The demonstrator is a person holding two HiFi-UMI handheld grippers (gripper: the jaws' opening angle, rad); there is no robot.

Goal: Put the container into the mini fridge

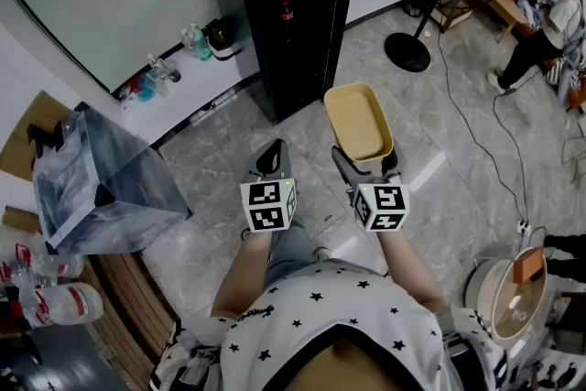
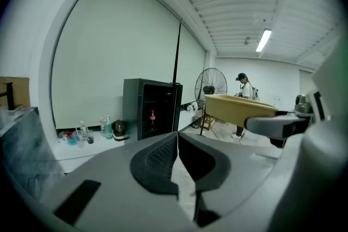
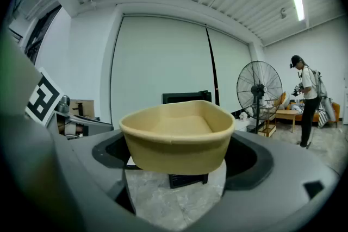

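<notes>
I am in the carrying step, standing on the tiled floor with the load raised and the mini fridge ahead, well apart from me.

The right hand-held gripper has its jaws spread wide around a tan, tub-shaped container. One jaw sits against each long side, and the tub is held level in the air with nothing in it. The left hand-held gripper has its jaws closed together with nothing between them. It hangs just beside the right one.

The fridge is a black upright cabinet against the wall. A red-labelled bottle shows on an upper level inside it.

Next, I judge that I need to walk the tub up to the cabinet and pick a free shelf. I should keep the tub level as it passes the opening. The left hand-held gripper is free to deal with the door if that is needed.

- **Door:** I cannot tell whether it stands open or whether I am seeing the bottle through a glass front. A dark vertical edge at the cabinet's right side could be either.
- **Shelves:** the lower ones are lost in shadow.
- **Right gripper view:** the tub covers most of the fridge.
- **Head view:** the marker cube hides the tub's near end, so the exact pad contact there is unseen.
</notes>
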